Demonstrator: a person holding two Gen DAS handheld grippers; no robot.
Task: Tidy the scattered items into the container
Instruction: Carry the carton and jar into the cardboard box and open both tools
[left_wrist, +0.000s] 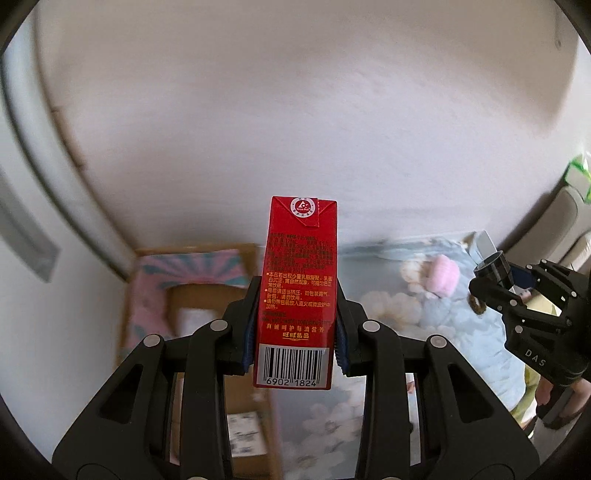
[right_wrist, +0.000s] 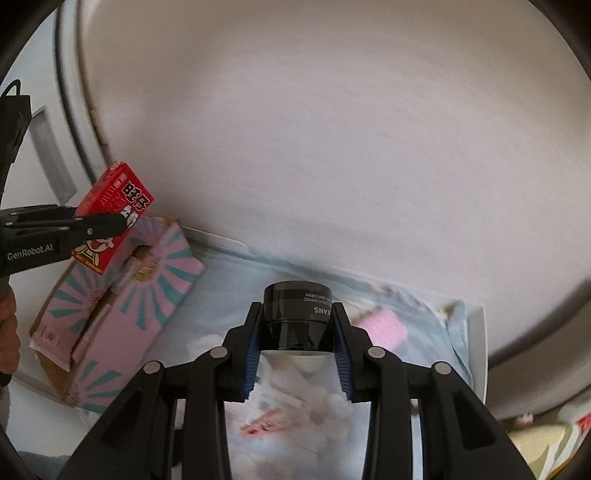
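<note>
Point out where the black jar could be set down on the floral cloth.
Free: the floral cloth between the pink carton box and the black jar in the right gripper. Crowded: near the pink plush item on the right; the left gripper holds the red milk carton over the box.

We are holding the milk carton (right_wrist: 112, 206) above the box (right_wrist: 122, 314) in the left gripper (left_wrist: 295, 325), and the jar (right_wrist: 298, 314) right of the box, over the cloth (right_wrist: 221, 295), in the right gripper (right_wrist: 298, 354).

A home bedroom — floral bedsheet (right_wrist: 303, 398), white wall (right_wrist: 332, 129), cardboard box (right_wrist: 122, 295) beside.
</note>
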